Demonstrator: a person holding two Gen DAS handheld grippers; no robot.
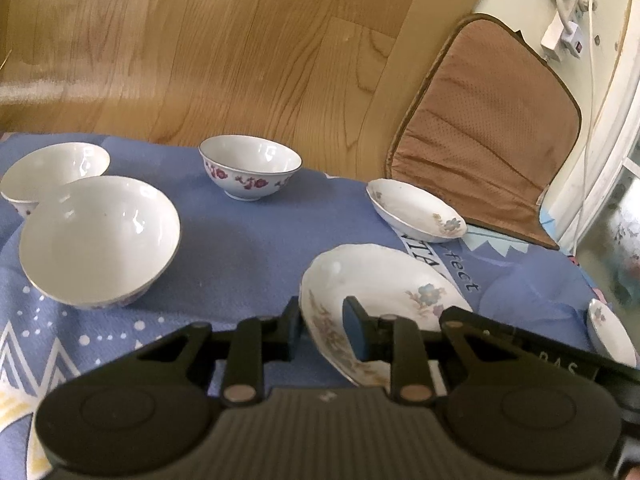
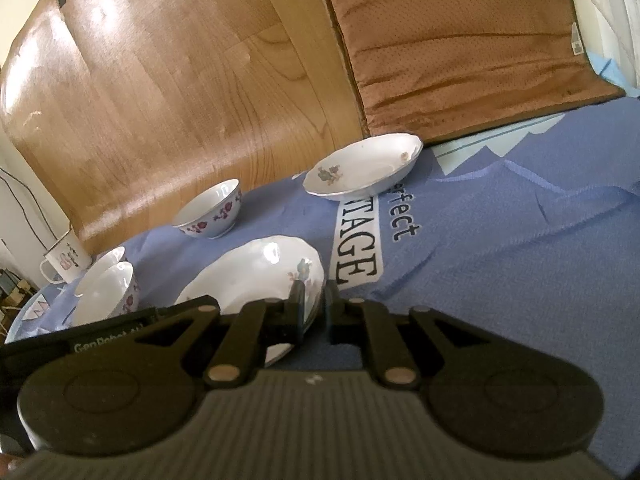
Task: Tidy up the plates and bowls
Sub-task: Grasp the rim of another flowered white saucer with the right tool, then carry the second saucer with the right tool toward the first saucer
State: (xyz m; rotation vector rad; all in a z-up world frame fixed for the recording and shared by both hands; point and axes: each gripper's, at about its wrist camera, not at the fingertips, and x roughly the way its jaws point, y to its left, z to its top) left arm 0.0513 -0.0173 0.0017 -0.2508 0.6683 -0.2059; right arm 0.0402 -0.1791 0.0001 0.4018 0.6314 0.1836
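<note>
Now, plate (image 1: 384,280) rim (near edge) pinched in left claw (image 1: 322,330)

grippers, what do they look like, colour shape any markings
Both are matte black. The left gripper and right gripper each have a ribbed grey-black body, two round discs at the sides, and angled link bars with pale round pivot pins. The fingers carry flat dark blue pads. White lettering, partly readable as GenRobot, runs along the left gripper's side.

Black tongs (image 1: 322,328) with ribbed grey housing, brass-coloured pivot pins, blue-faced pads (image 1: 354,330).
</note>
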